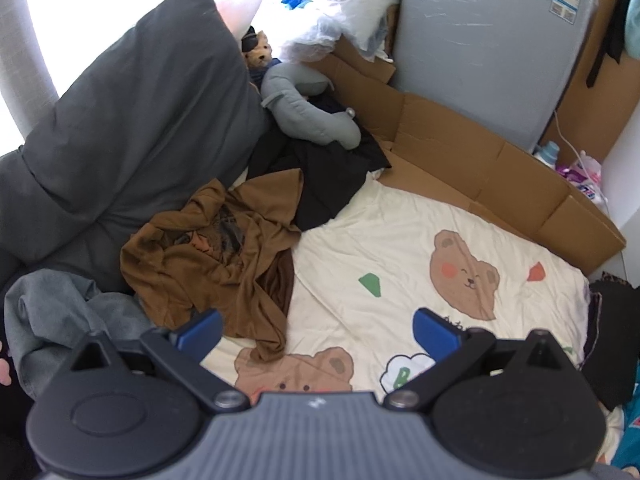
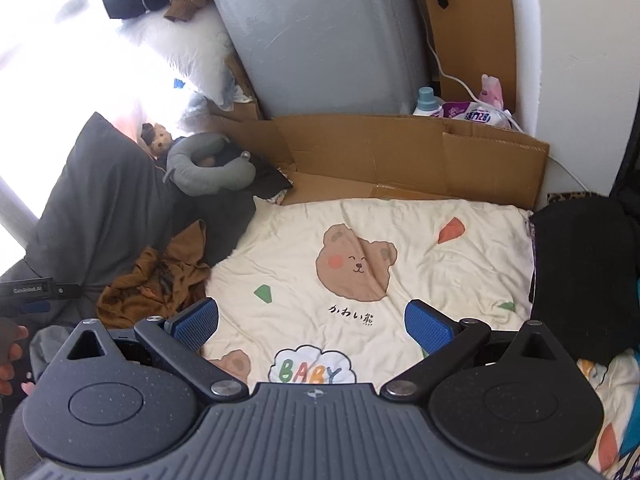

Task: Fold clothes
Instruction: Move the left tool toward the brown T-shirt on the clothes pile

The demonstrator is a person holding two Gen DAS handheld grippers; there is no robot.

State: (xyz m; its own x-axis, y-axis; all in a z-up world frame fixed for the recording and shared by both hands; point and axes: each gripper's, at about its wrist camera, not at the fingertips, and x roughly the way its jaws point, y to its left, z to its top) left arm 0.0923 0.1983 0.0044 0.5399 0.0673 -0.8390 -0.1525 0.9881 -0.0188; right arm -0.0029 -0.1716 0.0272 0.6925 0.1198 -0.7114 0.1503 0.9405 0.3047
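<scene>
A crumpled brown shirt (image 1: 212, 264) with a dark print lies on the cream bear-print blanket (image 1: 400, 240), at its left side. A black garment (image 1: 320, 176) is heaped behind it, and a grey garment (image 1: 60, 320) lies at the near left. My left gripper (image 1: 318, 332) hovers open just in front of the brown shirt, nothing between its blue pads. In the right wrist view the brown shirt (image 2: 156, 284) sits left of my right gripper (image 2: 312, 326), which is open above the bare blanket (image 2: 400, 240). A folded black garment (image 2: 580, 276) lies at the right.
A big dark grey pillow (image 1: 132, 128) leans at the left. A grey neck pillow (image 1: 304, 104) and a small teddy bear (image 1: 260, 54) sit behind the clothes. Flattened cardboard (image 1: 480, 168) borders the far side of the bed, before a grey wrapped panel (image 1: 480, 40). Bottles and packets (image 2: 460, 108) stand behind.
</scene>
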